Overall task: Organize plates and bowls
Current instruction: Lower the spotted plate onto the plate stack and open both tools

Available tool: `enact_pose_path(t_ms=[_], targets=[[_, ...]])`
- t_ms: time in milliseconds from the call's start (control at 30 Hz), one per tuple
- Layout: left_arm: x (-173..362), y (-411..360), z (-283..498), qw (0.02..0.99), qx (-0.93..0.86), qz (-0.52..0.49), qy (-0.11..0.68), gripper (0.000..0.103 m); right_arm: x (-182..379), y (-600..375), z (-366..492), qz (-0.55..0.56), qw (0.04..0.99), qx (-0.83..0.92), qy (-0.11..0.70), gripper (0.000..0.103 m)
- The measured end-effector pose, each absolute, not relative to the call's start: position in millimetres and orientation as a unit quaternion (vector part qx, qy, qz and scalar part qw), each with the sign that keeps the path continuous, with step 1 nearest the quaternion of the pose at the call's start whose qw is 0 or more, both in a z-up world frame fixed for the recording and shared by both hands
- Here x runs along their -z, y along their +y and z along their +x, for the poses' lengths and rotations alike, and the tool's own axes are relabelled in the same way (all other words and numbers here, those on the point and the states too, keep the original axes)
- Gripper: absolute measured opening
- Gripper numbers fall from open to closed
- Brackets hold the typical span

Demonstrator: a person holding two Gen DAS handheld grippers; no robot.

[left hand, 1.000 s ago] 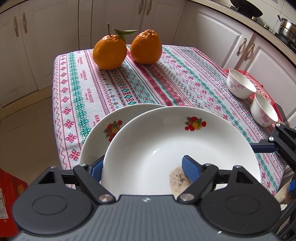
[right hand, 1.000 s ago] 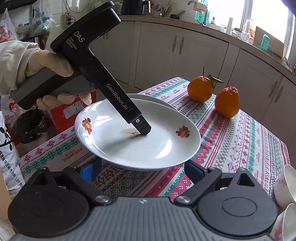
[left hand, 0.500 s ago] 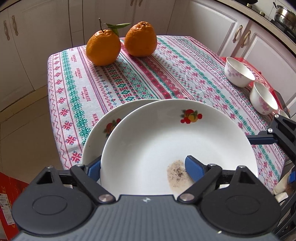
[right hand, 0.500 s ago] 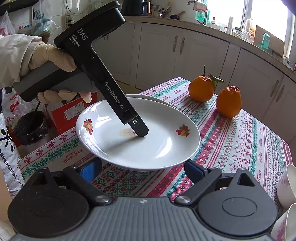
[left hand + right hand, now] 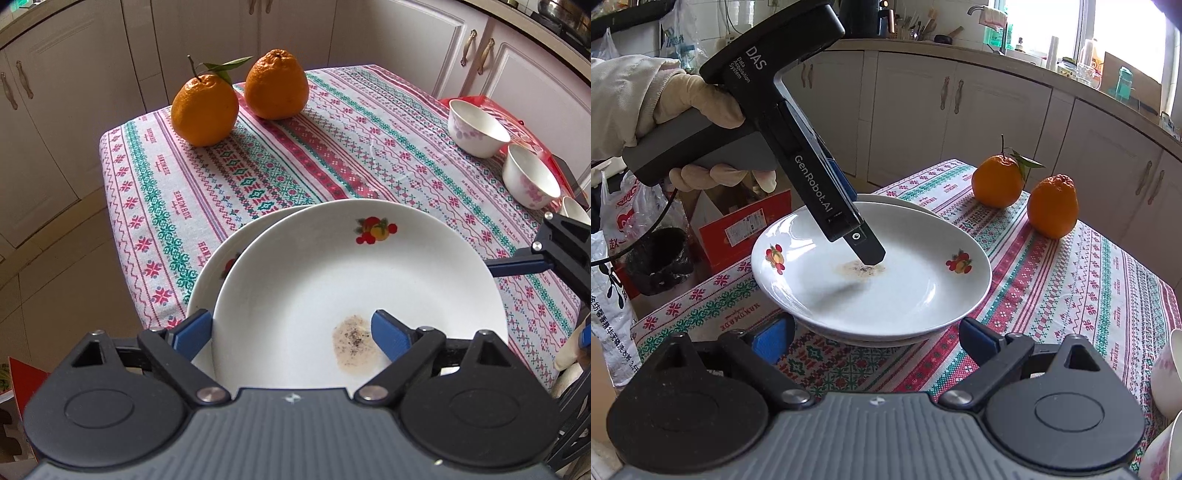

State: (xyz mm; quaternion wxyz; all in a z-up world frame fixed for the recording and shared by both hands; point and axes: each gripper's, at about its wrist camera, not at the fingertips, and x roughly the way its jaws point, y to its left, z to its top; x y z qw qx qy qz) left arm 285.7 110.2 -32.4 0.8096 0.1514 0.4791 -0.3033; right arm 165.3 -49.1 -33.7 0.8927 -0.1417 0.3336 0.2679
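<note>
A white plate (image 5: pixel 332 280) with fruit prints and a brown stain rests on a second, matching plate (image 5: pixel 218 273) at the table's near corner. My left gripper (image 5: pixel 290 332) straddles the top plate's near rim, one pad outside it and one over the stain. Its jaws are opening and the pads stand off the rim. In the right wrist view the left gripper (image 5: pixel 870 256) points steeply down into the plate (image 5: pixel 905 291). My right gripper (image 5: pixel 875 339) is open just short of the plates, with nothing between its fingers. Small white flowered bowls (image 5: pixel 478 129) (image 5: pixel 532 181) stand at the table's right edge.
Two oranges (image 5: pixel 205 109) (image 5: pixel 277 90) sit at the far end of the patterned tablecloth (image 5: pixel 332 140). A third bowl (image 5: pixel 574 212) peeks in behind the right gripper. Cabinets ring the table. A red box (image 5: pixel 738 229) and a bin (image 5: pixel 659 258) stand on the floor beside it.
The left gripper's jaws have spread wider, and its left pad has come away from the top plate's rim. The wrist has rolled a little. The right gripper has stayed still.
</note>
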Motion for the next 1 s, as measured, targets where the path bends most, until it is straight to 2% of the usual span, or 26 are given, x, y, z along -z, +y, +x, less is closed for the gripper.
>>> enact_pose_path(t_ms=[300, 433, 567, 900, 1000], targets=[[31.0, 114.1, 285.1, 0.825, 0.288, 0.15, 0.462, 0.095, 35.8, -45.2, 166.1, -0.152, 0.891, -0.273, 0.328, 0.098], [32.1, 115.3, 281.3, 0.836, 0.272, 0.161, 0.449, 0.095, 32.7, -47.2, 162.3, -0.15, 0.894, -0.272, 0.324, 0.103], [29.7, 116.5, 273.1, 0.846, 0.269, 0.162, 0.431, 0.095, 28.1, -53.8, 157.9, -0.143, 0.896, -0.268, 0.323, 0.103], [-2.7, 101.4, 217.3, 0.899, 0.266, 0.142, 0.317, 0.095, 7.8, -89.5, 138.5, -0.124, 0.918, -0.219, 0.306, 0.103], [-14.7, 91.3, 197.8, 0.911, 0.271, 0.129, 0.283, 0.102, -0.6, -106.5, 129.3, -0.117, 0.927, -0.203, 0.295, 0.103]])
